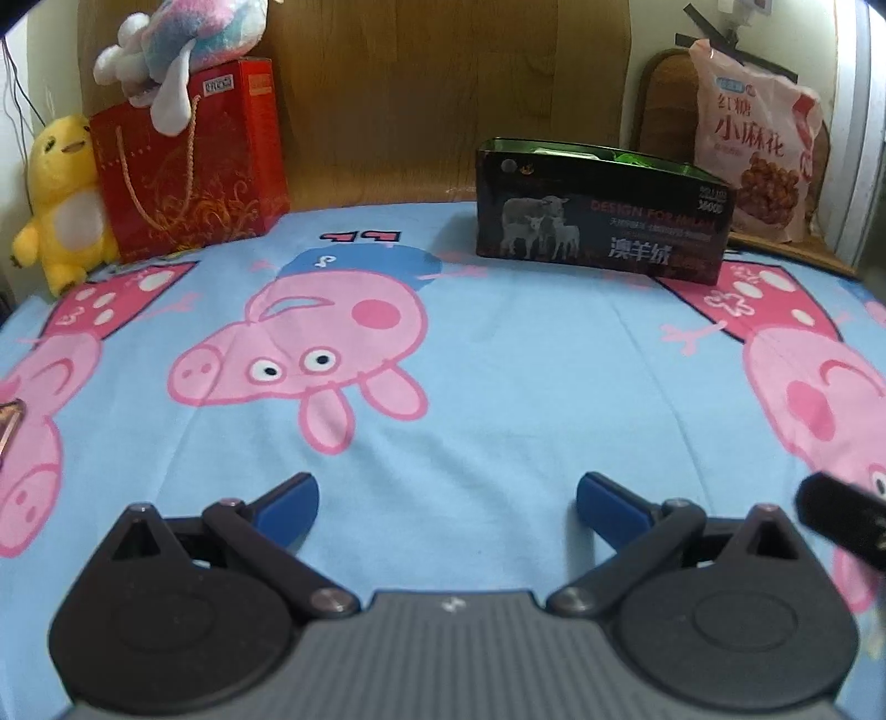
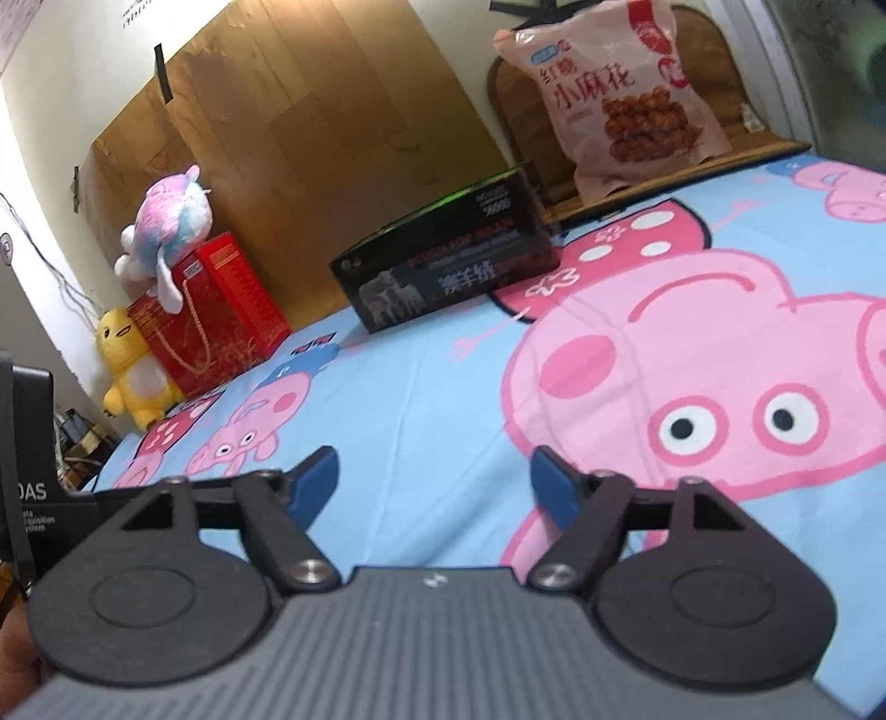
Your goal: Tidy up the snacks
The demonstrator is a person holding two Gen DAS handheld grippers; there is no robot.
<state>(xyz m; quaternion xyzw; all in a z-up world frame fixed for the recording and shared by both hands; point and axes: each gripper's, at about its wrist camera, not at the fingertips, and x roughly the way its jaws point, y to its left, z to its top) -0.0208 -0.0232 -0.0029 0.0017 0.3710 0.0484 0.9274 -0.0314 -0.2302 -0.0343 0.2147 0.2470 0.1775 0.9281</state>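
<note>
A dark open-topped box [image 1: 603, 221] with sheep pictures stands at the far side of the bed; it also shows in the right wrist view [image 2: 448, 271]. Something green shows inside its top [image 1: 637, 158]. A pink snack bag [image 1: 758, 149] leans upright behind the box at the back right, also seen in the right wrist view [image 2: 614, 94]. My left gripper [image 1: 447, 507] is open and empty, low over the sheet, well short of the box. My right gripper [image 2: 433, 486] is open and empty, also near the front of the bed.
A blue cartoon-pig sheet [image 1: 498, 360] covers the bed. A red gift bag [image 1: 188, 166] with a pastel plush toy [image 1: 183, 50] on top stands at the back left, beside a yellow duck plush [image 1: 61, 199]. A wooden headboard [image 1: 415, 88] lies behind. The other gripper's black body [image 1: 841, 520] shows at right.
</note>
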